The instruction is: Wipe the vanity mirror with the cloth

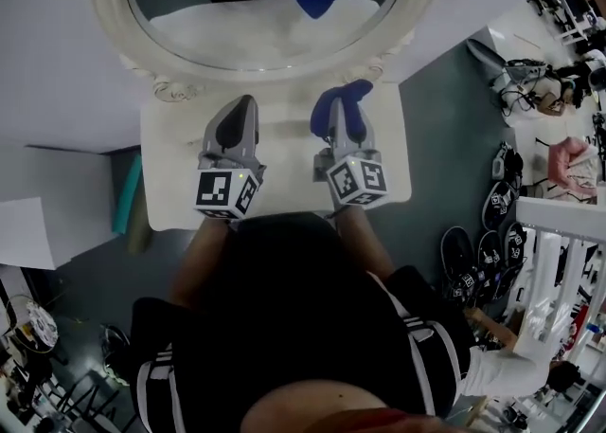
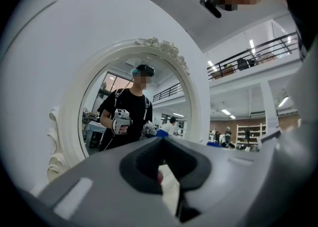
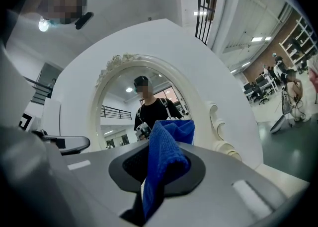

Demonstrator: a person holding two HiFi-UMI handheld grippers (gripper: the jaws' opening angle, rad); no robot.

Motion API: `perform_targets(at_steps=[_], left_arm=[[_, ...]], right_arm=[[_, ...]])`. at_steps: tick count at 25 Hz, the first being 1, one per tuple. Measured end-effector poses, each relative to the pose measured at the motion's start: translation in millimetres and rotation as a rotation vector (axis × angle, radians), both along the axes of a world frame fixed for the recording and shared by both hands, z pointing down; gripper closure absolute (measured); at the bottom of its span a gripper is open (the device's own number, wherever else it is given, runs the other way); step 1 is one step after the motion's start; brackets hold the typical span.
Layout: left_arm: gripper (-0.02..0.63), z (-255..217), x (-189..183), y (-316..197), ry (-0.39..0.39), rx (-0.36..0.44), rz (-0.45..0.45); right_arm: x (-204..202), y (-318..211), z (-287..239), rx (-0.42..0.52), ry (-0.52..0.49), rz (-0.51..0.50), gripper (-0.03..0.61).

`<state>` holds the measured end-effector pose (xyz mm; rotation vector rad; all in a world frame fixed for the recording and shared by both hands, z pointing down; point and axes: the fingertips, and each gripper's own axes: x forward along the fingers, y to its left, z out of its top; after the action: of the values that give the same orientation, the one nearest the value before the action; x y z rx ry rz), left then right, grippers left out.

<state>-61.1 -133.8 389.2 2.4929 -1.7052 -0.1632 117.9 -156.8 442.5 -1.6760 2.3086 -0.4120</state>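
Looking down in the head view, the vanity mirror (image 1: 112,14) stands at the back of a white vanity top (image 1: 170,194), its oval glass set in a carved white frame. The left gripper (image 1: 243,104) and the right gripper (image 1: 337,109) are side by side above the top. Both point at the foot of the mirror, and neither touches the glass. The blue cloth (image 1: 352,98) is bunched round the right gripper's tips, short of the frame, and its reflection shows in the glass above.

In the left gripper view the jaws are closed, tip against tip, with nothing caught between them. A small reddish spot low in the slit is too blurred to name. Beyond the tips the mirror (image 2: 194,97) stands upright and near. It reflects a person (image 2: 126,109) in a black shirt with a gripper in hand.

In the right gripper view the jaws are clamped on the cloth (image 3: 166,154). One fold stands up above the tips and the rest hangs down through the gap between the pads. The mirror (image 3: 102,102) is straight ahead and seems a little way off from the cloth, which is not on the glass.
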Motion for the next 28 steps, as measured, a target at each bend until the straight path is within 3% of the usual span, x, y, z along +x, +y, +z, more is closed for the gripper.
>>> perform_targets(at_steps=[9,19,28], left_arm=[[0.604,-1.5,-12.2,-38.2,0.007,-0.006,0.030],[0.603,-5.2,8.4,-75.7,0.016,-0.006,0.051],[0.603,-5.7,3.9,-82.8,0.042,-0.026,0.052]], right_arm=[[-8.0,-51.3,-3.5,-0.007,-0.032,0.041,0.538],[19.7,-107.1,-1.5,-0.010,-0.093,0.090,0.537],[19.8,-132.5,-9.1,0.010,-0.154,0.115,0.537]])
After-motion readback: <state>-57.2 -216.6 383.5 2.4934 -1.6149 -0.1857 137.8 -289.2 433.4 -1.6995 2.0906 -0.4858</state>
